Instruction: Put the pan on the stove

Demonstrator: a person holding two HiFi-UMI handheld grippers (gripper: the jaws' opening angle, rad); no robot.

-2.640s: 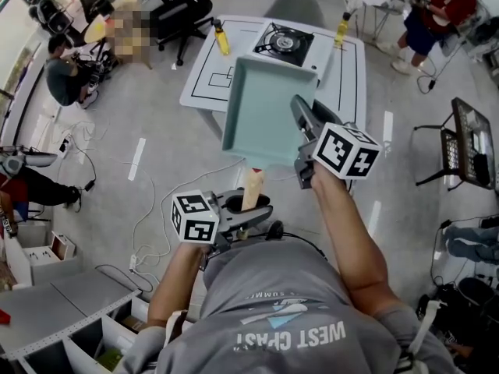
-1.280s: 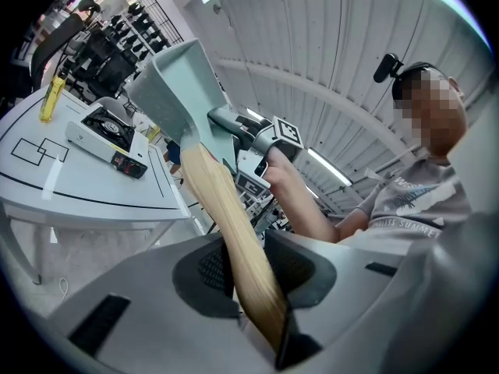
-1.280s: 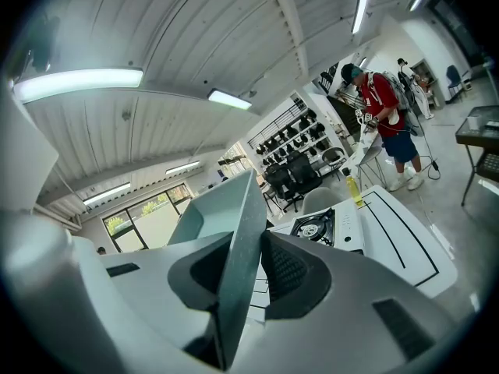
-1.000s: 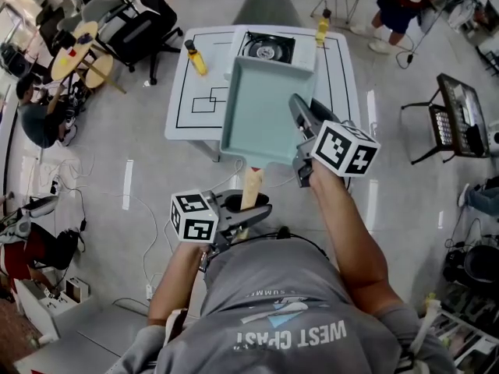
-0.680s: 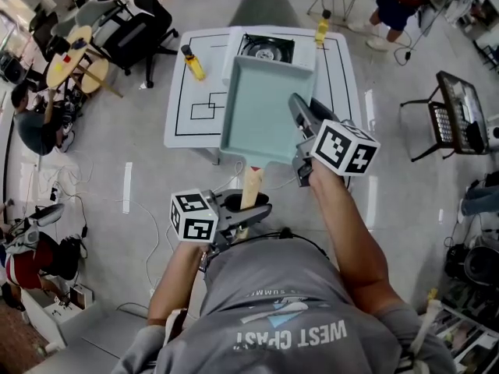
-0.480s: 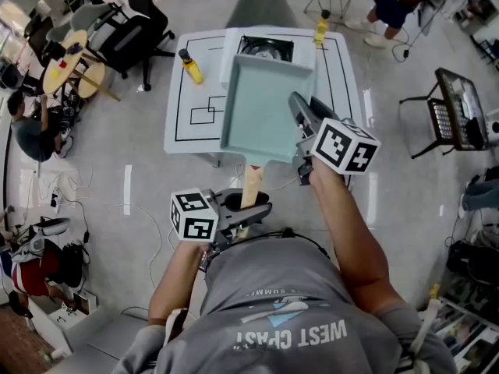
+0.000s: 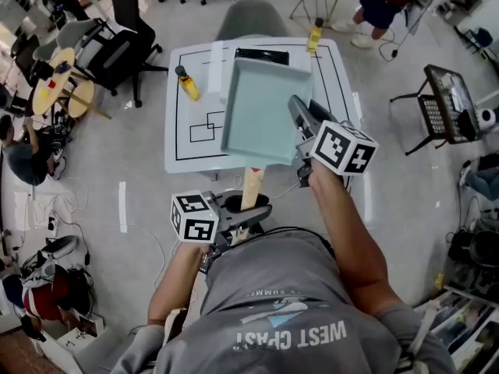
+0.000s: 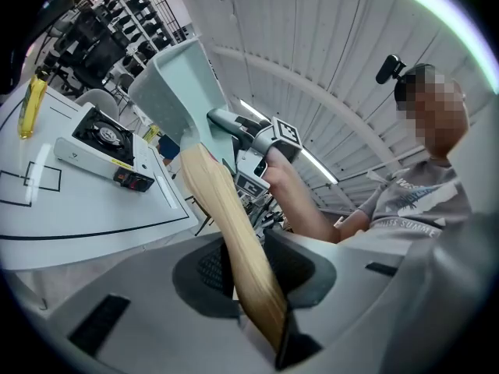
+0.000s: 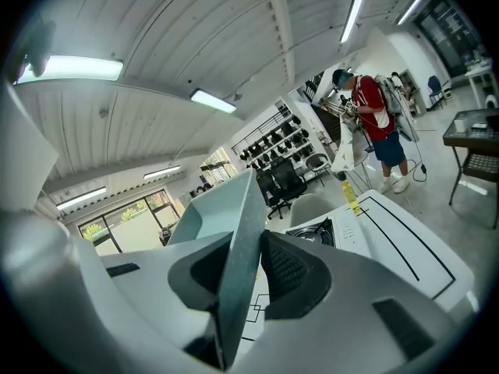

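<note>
A pale green rectangular pan (image 7: 261,111) with a wooden handle (image 7: 251,185) is held in the air over the near part of a white table (image 7: 191,142). My left gripper (image 7: 248,209) is shut on the wooden handle (image 8: 226,224), as the left gripper (image 8: 242,267) view shows close up. My right gripper (image 7: 300,135) is shut on the pan's right rim, and the rim (image 9: 242,240) stands edge-on between its jaws (image 9: 245,275). The portable gas stove (image 7: 261,54) sits at the table's far side, mostly hidden behind the pan. The stove (image 8: 97,142) shows whole in the left gripper view.
Two yellow bottles (image 7: 185,84) (image 7: 313,37) stand on the table, left and right of the stove. A grey chair (image 7: 249,18) is behind the table. Office chairs (image 7: 117,37) stand at the left and a black stand (image 7: 448,104) at the right. A person in red (image 7: 382,6) is beyond.
The table and stove have drawn closer in the head view. The pan, in both grippers, now covers most of the stove. Both grips are unchanged.
</note>
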